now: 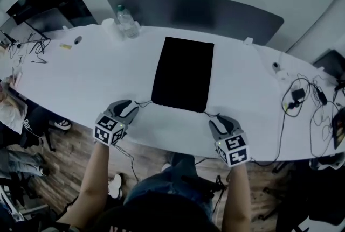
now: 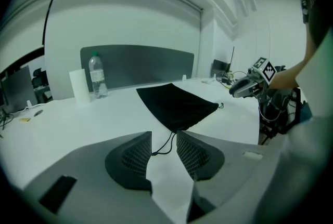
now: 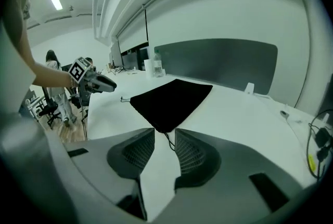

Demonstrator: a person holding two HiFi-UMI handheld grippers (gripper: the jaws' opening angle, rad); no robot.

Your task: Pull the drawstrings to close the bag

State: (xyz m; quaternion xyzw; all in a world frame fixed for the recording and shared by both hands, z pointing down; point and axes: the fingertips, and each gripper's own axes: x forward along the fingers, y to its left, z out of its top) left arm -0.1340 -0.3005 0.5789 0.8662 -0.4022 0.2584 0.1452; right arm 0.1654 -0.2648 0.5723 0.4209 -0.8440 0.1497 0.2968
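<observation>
White oval table (image 1: 81,75) before a grey partition (image 1: 194,13), seen from above. The black bag (image 1: 183,73) lay flat at the table's centre, its mouth edge towards the person. A clear bottle (image 1: 126,22) stood near the far left edge; loose cables (image 1: 302,96) lay at the right. The left gripper (image 2: 164,134) rested near the bag's near-left corner with its jaws spread; the left drawstring (image 2: 154,153) lay slack on the table between them, unpinched. The right gripper (image 3: 165,132) sat by the near-right corner, jaws likewise apart, the right drawstring (image 3: 169,141) running between its pads without being clamped.
</observation>
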